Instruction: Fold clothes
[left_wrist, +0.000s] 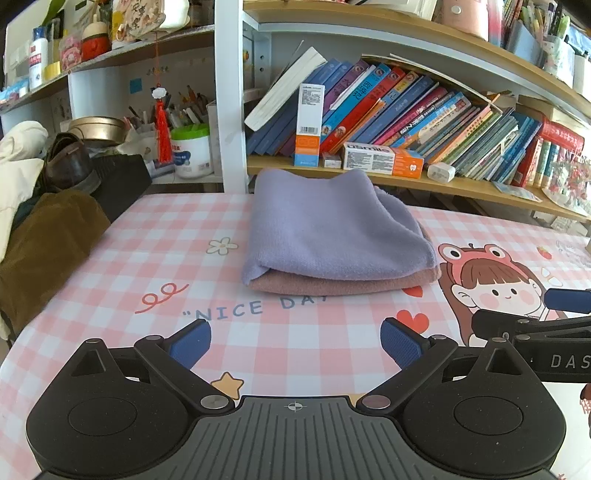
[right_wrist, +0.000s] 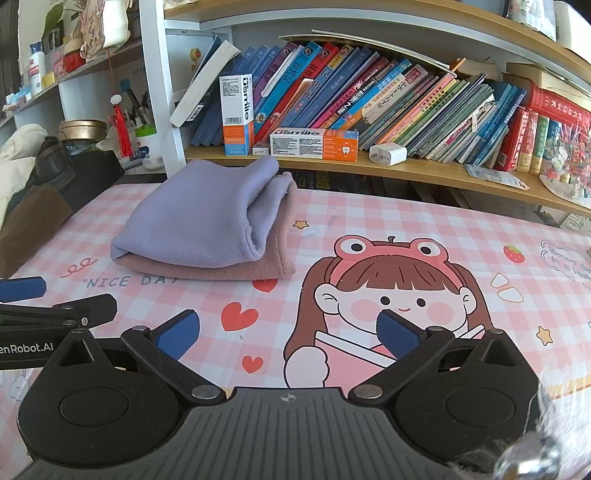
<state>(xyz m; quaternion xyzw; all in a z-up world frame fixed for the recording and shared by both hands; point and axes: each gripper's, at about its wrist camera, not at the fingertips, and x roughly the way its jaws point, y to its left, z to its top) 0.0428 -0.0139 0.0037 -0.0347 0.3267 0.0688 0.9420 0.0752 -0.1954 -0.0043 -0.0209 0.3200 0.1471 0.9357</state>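
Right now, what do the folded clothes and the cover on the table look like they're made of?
Lilac garment: soft knit, matte, probably fleece or cotton; fine ribbing and fuzzy edges show. Dusty-pink garment beneath it: similar napped knit, thick rolled fold. Checked table cover: smooth printed sheet, likely vinyl or plastic-coated; it lies flat with a faint sheen and cartoon print.

Both wrist cameras sit low over the desk (left_wrist: 280, 347), facing the bookshelf (left_wrist: 443, 184); the right view stands further right, and both share the folded clothes (left_wrist: 332, 240) close ahead.
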